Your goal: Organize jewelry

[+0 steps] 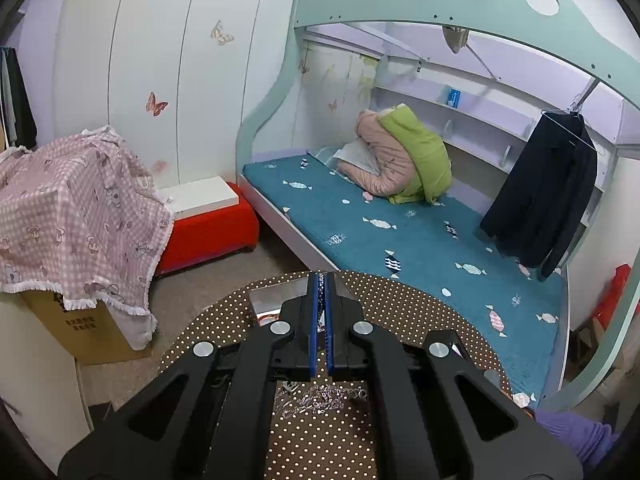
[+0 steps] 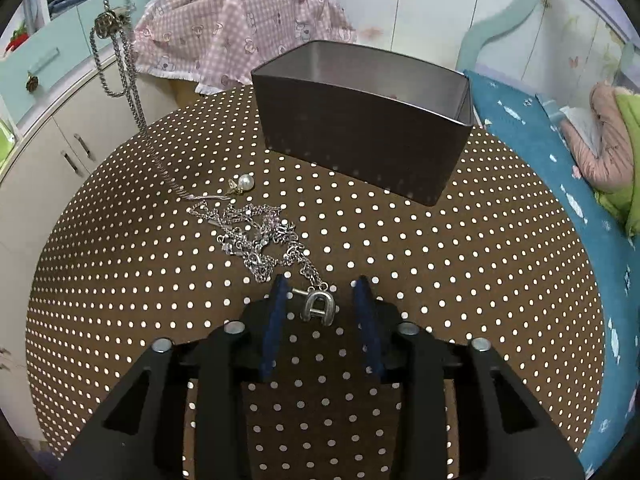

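The open rectangular grey metal tin [image 2: 366, 128] is sitting at twelve o'clock on the brown polka-dotted round worktop [image 2: 480, 280], its visible interior bare. The right tool [image 2: 322, 300] is gaping wide around the silver A-shaped pendant [image 2: 319, 306] of the tangled silver chains [image 2: 256, 236]. The left tool [image 1: 321, 292] is pinching a thin chain.

I am seeing one metal tin [image 2: 362, 132], one pearl earring [image 2: 243, 184], one tangled heap of silver chains [image 2: 256, 236], one hanging chain [image 2: 120, 52] and one A-shaped pendant [image 2: 319, 306] on the desk [image 2: 480, 280].
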Demonstrator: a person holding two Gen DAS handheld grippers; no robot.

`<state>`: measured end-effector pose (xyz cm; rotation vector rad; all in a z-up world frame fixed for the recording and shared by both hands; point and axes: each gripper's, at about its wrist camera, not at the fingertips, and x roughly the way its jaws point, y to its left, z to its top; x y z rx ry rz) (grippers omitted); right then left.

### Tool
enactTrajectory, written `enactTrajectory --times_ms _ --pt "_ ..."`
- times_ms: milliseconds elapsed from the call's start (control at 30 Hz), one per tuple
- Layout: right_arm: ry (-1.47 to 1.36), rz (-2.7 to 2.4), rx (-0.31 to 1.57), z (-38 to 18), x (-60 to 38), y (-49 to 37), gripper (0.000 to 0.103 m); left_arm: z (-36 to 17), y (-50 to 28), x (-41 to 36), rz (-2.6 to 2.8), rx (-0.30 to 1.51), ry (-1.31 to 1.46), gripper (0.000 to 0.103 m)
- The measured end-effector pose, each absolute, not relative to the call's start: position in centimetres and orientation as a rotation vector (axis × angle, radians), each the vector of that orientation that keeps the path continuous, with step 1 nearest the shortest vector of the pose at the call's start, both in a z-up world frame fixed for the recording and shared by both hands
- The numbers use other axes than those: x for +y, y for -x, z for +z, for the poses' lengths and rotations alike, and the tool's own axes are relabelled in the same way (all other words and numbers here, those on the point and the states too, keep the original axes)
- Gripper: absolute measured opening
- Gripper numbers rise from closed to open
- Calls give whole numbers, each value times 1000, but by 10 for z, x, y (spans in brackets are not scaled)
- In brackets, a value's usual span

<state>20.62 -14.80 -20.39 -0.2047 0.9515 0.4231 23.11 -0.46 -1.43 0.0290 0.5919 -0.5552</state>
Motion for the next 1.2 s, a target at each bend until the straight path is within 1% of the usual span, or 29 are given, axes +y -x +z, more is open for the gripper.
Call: enactTrajectory --times_ms 33,67,100,133,200,500,633,933,1200 --pt "203 423 950 -204 -148 -206 38 -15 -231 -4 -556 593 -29 3" --pt "206 424 946 -205 -147 -205 38 -17 -231 -4 -557 595 -27 3" --pt "231 416 936 -206 -145 -204 35 -18 -231 -4 -559 597 -26 3" --pt "230 420 934 -205 -146 -203 27 -18 -231 -4 -560 597 -26 3" --pt "237 422 926 -206 -143 -202 17 -19 -230 -4 -561 601 -31 3" --pt "247 416 908 -209 -141 -205 15 -22 -226 -1 -559 607 -34 3" --pt "237 423 902 -201 -143 -200 15 -23 -225 0 -559 607 -30 3" --pt "184 431 835 -157 -152 -196 15 -20 -222 -3 -571 604 -25 3" --pt "164 433 731 -99 -158 -191 15 -8 -225 -13 -582 593 -32 3"
